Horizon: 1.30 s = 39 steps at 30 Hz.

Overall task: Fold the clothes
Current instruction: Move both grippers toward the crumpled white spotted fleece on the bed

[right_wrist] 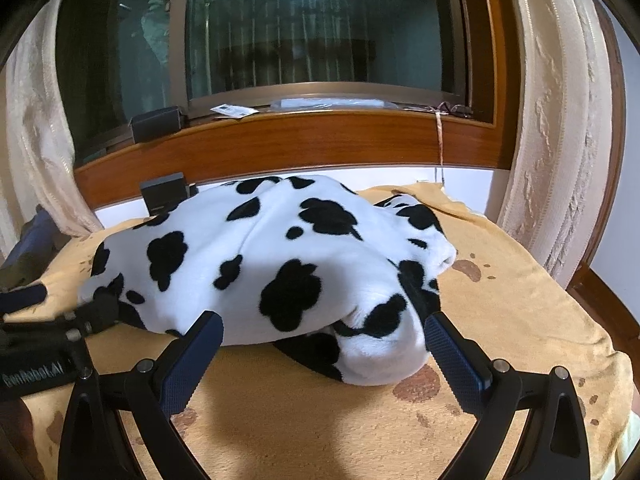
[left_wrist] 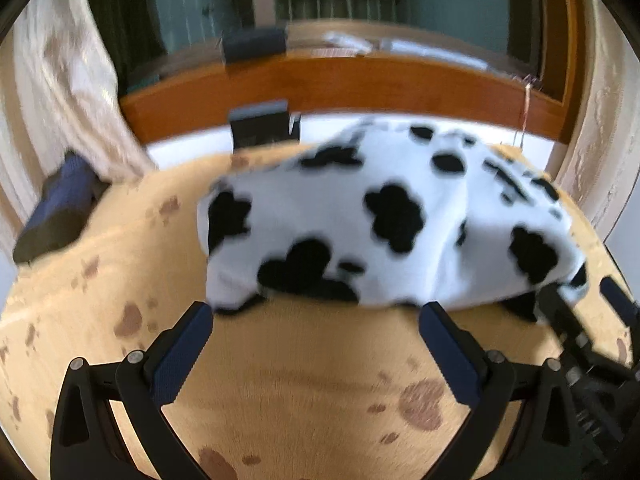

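Note:
A white fleece garment with black cow spots (left_wrist: 372, 220) lies bunched on a yellow blanket (left_wrist: 288, 392); it also shows in the right wrist view (right_wrist: 280, 264). My left gripper (left_wrist: 316, 320) is open and empty, just in front of the garment's near edge. My right gripper (right_wrist: 324, 328) is open, its fingers either side of the garment's near folded corner, touching nothing that I can tell. The right gripper shows at the right edge of the left wrist view (left_wrist: 592, 320), and the left gripper shows at the left edge of the right wrist view (right_wrist: 68, 316).
The blanket (right_wrist: 520, 280) has brown paw prints. A wooden window sill (right_wrist: 320, 136) runs behind it, with a dark box (right_wrist: 156, 122) and papers on top. Another dark box (right_wrist: 166, 192) sits by the garment. Cream curtains (right_wrist: 556, 140) hang at both sides. A navy object (left_wrist: 56, 208) lies at far left.

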Each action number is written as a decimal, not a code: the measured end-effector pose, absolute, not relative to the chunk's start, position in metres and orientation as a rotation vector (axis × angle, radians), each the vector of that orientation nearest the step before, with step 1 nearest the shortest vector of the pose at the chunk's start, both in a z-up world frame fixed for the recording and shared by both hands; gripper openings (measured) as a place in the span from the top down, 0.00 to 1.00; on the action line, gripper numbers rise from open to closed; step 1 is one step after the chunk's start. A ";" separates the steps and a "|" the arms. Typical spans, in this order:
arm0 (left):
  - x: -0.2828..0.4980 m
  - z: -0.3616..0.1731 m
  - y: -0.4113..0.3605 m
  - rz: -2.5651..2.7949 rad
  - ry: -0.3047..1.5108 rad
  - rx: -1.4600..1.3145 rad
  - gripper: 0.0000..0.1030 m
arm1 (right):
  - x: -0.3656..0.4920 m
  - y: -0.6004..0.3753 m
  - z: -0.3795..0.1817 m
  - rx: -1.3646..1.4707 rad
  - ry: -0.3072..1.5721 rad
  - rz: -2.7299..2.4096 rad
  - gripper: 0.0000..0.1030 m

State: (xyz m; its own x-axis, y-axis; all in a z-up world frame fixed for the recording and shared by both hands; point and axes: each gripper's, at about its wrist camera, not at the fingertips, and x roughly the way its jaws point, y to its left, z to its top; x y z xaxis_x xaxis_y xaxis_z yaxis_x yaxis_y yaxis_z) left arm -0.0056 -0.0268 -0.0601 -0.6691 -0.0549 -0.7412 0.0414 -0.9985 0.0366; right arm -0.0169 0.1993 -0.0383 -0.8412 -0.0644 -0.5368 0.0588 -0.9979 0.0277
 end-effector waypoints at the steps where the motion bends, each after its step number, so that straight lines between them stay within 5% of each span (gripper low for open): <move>1: -0.006 -0.069 -0.031 -2.797 -0.017 1.295 0.00 | -0.018 0.198 -0.040 0.883 -0.015 -2.942 0.01; 9: -0.008 -0.114 -0.057 -2.696 0.131 1.479 0.00 | -0.033 0.194 -0.065 1.082 -0.033 -2.832 0.01; 39: -0.002 -0.119 -0.056 -2.708 0.088 1.409 0.00 | -0.036 0.195 -0.076 1.144 -0.087 -2.749 0.01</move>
